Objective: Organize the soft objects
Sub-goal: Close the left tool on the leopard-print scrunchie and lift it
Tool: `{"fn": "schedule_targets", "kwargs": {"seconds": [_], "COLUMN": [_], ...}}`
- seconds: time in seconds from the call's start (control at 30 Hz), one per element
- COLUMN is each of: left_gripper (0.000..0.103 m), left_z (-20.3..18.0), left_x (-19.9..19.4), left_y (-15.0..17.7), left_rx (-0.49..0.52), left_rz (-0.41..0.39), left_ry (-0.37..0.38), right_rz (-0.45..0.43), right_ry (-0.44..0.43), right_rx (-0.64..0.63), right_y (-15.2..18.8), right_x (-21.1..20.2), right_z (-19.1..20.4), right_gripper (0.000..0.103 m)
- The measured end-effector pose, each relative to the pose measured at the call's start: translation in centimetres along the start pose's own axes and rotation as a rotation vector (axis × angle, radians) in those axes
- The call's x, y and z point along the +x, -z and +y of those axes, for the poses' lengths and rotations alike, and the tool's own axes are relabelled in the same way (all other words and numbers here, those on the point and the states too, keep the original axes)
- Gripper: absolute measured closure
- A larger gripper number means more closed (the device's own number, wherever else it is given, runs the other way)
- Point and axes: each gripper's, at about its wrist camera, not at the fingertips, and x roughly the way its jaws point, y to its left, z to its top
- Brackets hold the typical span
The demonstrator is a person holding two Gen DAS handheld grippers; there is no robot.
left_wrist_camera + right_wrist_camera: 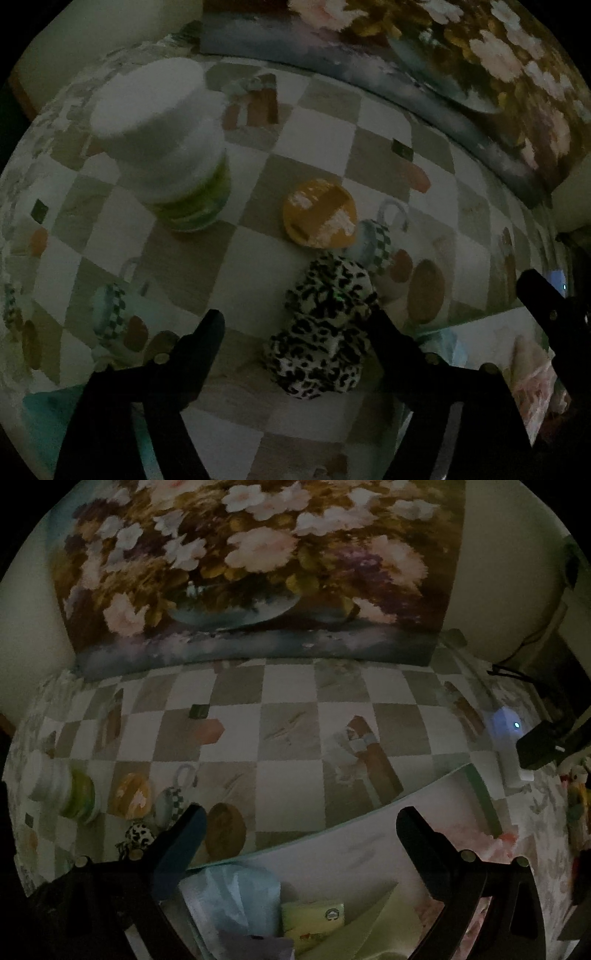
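Leopard-print soft thing [323, 328] lies on the checked worktop [258, 258] in the left wrist view, between the left gripper [295, 325] and its two dark fingers [207, 332]. One finger is right beside it on the right and the other stands well apart, so nothing is squeezed. It looks light and squashy, so I think a pinch across its fat middle would work, and it should not break or slip much. Just behind it sits a flat orange round thing [319, 212], and farther back a white tub with a green band [166, 147]. In the right wrist view the right gripper [301, 827] has its fingers wide with nothing between them, above a white box [369, 842]. This view shows what is in the box: a pale blue soft bag [229, 893] and a small yellow packet [314, 919]. The leopard thing [138, 836] is tiny here, far left. The light is dim everywhere.
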Motion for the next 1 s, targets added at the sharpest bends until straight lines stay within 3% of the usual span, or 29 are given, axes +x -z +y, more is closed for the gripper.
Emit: {"fn": "schedule_targets", "kwargs": {"seconds": [0.2,0.3,0.53,1.0], "left_gripper": [0.062,0.073,0.080,0.081], "left_z": [-0.4,-0.4,1.8,8.4], "left_x": [0.4,0.3,-0.6,-3.8], "left_y": [0.1,0.1,-0.1,-0.8], "left_rx": [0.003,0.008,-0.037,-0.277], "left_rz": [0.022,0.016,0.008,-0.097], "left_ry": [0.055,0.057,0.068,0.060], "right_rz": [-0.005,-0.003,-0.009,-0.030], "right_ry": [0.000,-0.007,-0.036,-0.172], "right_rx": [-0.012,-0.020,-0.032,-0.112], "right_y": [0.1,0.2,0.4,0.8], "right_x": [-0.2,-0.1,0.2,1.4], "right_z": [0.5,0.8,1.7,6.4], "right_gripper": [0.000,0.000,0.000,0.000]}}
